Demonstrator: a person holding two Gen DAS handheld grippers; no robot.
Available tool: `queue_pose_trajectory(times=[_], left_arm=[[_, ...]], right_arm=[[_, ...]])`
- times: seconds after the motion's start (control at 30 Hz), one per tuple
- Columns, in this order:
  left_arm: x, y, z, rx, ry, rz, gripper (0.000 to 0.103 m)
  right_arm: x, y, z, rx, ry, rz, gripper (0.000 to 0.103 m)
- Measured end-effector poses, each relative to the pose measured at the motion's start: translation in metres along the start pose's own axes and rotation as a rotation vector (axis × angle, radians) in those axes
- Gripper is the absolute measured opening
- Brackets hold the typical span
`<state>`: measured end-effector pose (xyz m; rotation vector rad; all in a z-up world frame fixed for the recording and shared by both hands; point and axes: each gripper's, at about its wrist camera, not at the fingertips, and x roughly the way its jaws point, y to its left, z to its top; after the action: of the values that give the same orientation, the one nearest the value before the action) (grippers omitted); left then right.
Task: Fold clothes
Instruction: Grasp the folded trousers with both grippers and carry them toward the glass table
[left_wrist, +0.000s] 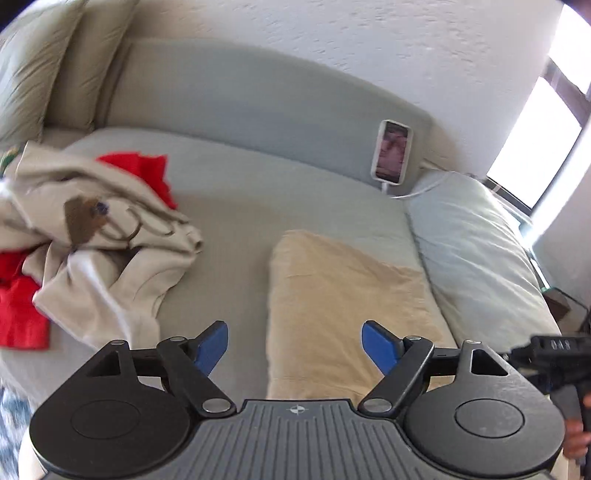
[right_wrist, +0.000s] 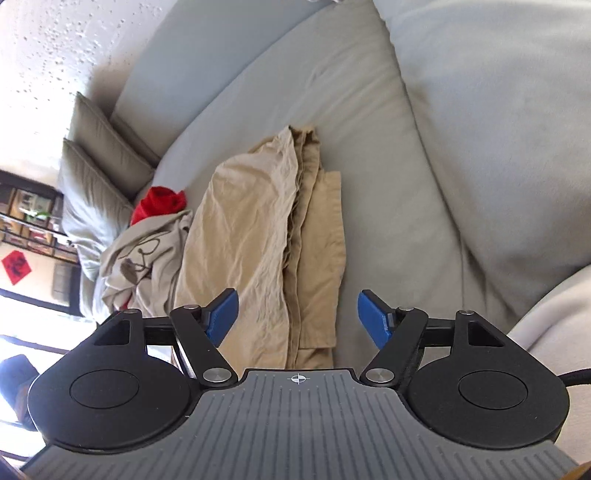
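A folded tan garment (left_wrist: 343, 302) lies flat on the grey sofa seat (left_wrist: 229, 221), right of centre in the left wrist view. My left gripper (left_wrist: 295, 349) is open and empty, just above its near edge. In the right wrist view the same tan garment (right_wrist: 266, 251) lies in stacked layers ahead of my right gripper (right_wrist: 297, 319), which is open and empty above its near end. A crumpled cream shirt with a brown print (left_wrist: 107, 240) lies in a heap with red cloth (left_wrist: 147, 173) at the left; it also shows in the right wrist view (right_wrist: 147, 258).
A phone (left_wrist: 392, 153) with a white cable leans against the sofa back. Grey cushions (left_wrist: 476, 251) lie at the right end, beige pillows (left_wrist: 55, 66) at the far left. A bright window (left_wrist: 543, 129) is on the right. The other gripper's body (left_wrist: 554, 358) shows at the right edge.
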<state>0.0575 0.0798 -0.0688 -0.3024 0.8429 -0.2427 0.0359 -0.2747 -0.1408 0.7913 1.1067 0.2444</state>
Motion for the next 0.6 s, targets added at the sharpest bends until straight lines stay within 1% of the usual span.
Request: queue_pose_trajectory(times=[0.07, 0.13, 0.17, 0.23, 0.3, 0.4, 0.47, 0.57, 0.6], left_arm=[[0.015, 0.018, 0.0, -0.099, 0.065, -0.039, 0.077], [0.033, 0.025, -0.003, -0.158, 0.125, -0.073, 0.075], [0.042, 0.029, -0.004, -0.188, 0.155, -0.09, 0.073], [0.055, 0.032, -0.007, -0.212, 0.185, -0.133, 0.073], [0.066, 0.029, -0.005, -0.211, 0.194, -0.18, 0.073], [0.082, 0.021, -0.001, -0.199, 0.226, -0.229, 0.073], [0.09, 0.014, 0.0, -0.182, 0.244, -0.249, 0.073], [0.088, 0.003, -0.006, -0.108, 0.231, -0.229, 0.072], [0.085, 0.0, -0.007, -0.082, 0.225, -0.208, 0.063]], right_arm=[[0.012, -0.008, -0.001, 0.033, 0.023, 0.044, 0.073], [0.026, -0.02, 0.0, 0.086, 0.037, 0.093, 0.073], [0.033, -0.026, 0.002, 0.114, 0.039, 0.141, 0.073], [0.044, -0.033, 0.004, 0.152, 0.04, 0.215, 0.073], [0.055, -0.034, 0.007, 0.156, 0.044, 0.257, 0.07], [0.067, -0.025, 0.013, 0.115, 0.039, 0.252, 0.068], [0.075, -0.013, 0.016, 0.068, 0.033, 0.217, 0.067], [0.08, 0.005, 0.015, -0.036, -0.009, 0.118, 0.046], [0.079, 0.009, 0.012, -0.057, -0.028, 0.087, 0.036]])
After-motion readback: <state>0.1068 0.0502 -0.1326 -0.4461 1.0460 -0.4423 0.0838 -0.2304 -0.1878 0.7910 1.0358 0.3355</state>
